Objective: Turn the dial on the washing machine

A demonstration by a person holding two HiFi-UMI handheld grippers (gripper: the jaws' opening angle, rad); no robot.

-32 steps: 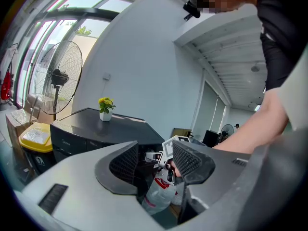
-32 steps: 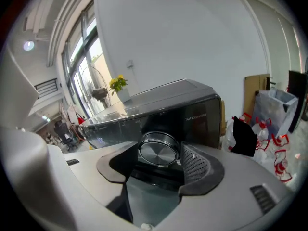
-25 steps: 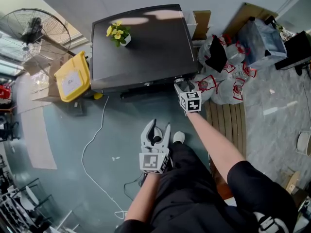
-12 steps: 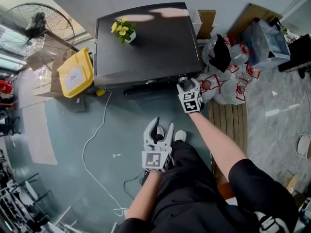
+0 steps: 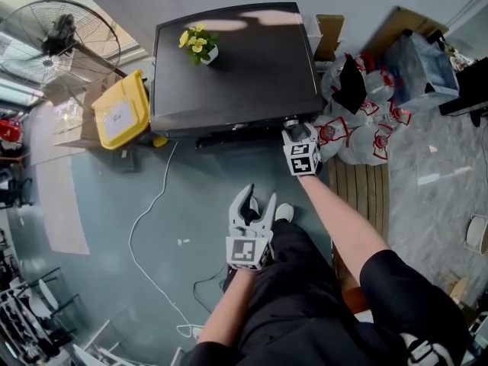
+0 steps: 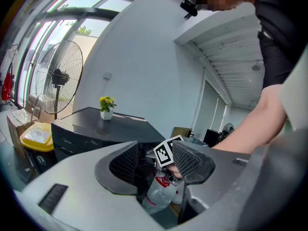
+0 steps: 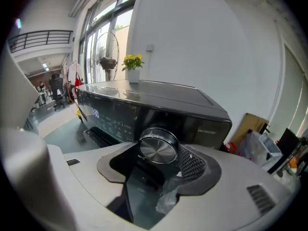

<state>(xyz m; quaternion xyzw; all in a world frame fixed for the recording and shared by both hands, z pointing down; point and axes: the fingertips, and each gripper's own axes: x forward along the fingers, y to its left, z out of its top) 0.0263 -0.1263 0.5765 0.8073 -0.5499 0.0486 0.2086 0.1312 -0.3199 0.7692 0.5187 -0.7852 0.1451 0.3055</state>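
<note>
Dial (image 7: 158, 147), round brushed metal, sits at the washing machine's (image 5: 229, 67) 5 o'clock front corner. Its face and axis point straight out at the right hand-held gripper (image 7: 156, 159), whose jaws clasp its rim, unchanged from a second ago. The left hand-held gripper (image 6: 155, 161) hangs open and empty at 6 o'clock. White model print beside the dial is too small to read.

Head view looks steeply down; both gripper views face the washing machine (image 7: 192, 114), right nearest its dial (image 7: 158, 149).
</note>
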